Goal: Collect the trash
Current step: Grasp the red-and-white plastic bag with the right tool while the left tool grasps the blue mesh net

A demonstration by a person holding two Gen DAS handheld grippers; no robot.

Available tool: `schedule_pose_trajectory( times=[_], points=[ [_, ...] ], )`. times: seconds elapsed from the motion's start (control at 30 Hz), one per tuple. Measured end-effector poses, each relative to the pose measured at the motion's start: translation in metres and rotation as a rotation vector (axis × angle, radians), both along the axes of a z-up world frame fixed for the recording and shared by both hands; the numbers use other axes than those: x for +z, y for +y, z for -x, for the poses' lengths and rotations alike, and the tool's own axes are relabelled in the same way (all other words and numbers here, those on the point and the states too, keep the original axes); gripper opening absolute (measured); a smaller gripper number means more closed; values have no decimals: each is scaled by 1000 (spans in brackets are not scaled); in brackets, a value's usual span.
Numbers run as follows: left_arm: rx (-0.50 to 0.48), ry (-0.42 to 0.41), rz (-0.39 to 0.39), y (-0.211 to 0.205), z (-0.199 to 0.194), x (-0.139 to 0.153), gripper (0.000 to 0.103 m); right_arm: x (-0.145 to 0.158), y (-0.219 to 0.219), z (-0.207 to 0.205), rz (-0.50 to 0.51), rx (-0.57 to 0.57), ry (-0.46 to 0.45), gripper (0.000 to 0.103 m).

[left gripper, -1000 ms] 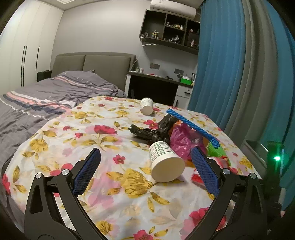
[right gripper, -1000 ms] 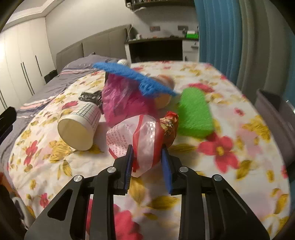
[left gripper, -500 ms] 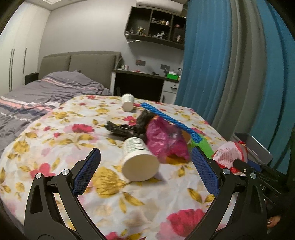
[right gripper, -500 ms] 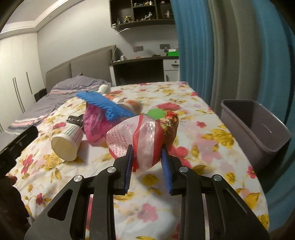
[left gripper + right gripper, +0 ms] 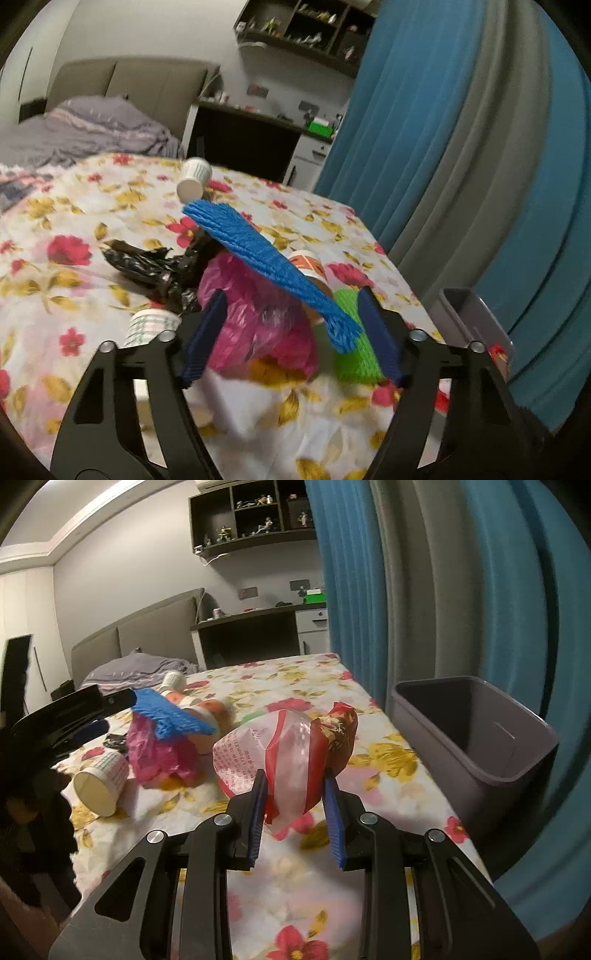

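Trash pile, loose, sits on the flower-print counter cloth (image 5: pixel 376 686); grey plastic waste bin (image 5: pixel 476 738) stands off the cloth's edge by the blue and grey curtain (image 5: pixel 436 590). All places below are given from that bin.

Largest to smallest:
- Crumpled pink plastic bag (image 5: pixel 258 325), well away from bin, mid-pile.
- Blue foam net sleeve (image 5: pixel 269 266) draped across the top of the pink bag.
- Crumpled black plastic bag (image 5: pixel 147 262) on the pile's far side from bin.
- Green foam net sleeve (image 5: pixel 351 332) on the pile's bin side.
- Red-and-white plastic wrapper (image 5: pixel 288 753), nearest the bin, lifted off the cloth.
- White paper cup on its side (image 5: pixel 101 782), beyond the pink bag; a second cup (image 5: pixel 194 177) farther off.

Right hand-held gripper (image 5: pixel 297 812): clenched on the wrapper, not yet over the bin mouth.
Left hand-held gripper (image 5: pixel 291 332): jaws have just been closing, pink bag and blue net between them; pads appear not yet pressing.

Risks, as judged:
- Wrapper is pinched only at its lower part; slack film could slip out short of the bin.
- Releasing early drops it on the cloth or floor.
- Left jaws straddle several items; closing may catch the blue net alone, or drag the pile and roll the cup.
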State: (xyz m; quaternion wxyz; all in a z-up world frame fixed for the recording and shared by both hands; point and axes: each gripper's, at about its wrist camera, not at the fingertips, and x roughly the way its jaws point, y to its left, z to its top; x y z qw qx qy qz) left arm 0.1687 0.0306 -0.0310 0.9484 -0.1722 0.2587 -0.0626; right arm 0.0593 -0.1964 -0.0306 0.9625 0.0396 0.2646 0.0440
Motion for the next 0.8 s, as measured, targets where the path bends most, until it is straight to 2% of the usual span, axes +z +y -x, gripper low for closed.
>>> schedule_pose_trajectory(
  times=[0.27,0.33,0.43,0.53,0.8],
  points=[
    [-1,78,79,8,-32,-16,32,-5,-15,-8,-7,-24,2,31],
    [-6,80,92,9,-35,-17,21,-7,-16,-9,-7,-26,6,31],
    [-9,64,92,9,-33,-16,11,-8,-17,-11,-8,-26,10,31],
    [-9,45,81,6,-29,-12,6,-7,-18,-11,-11,-26,9,31],
    [-62,-49,39,-4,-5,14,5,-3,-26,-9,-10,-44,-12,31]
  ],
)
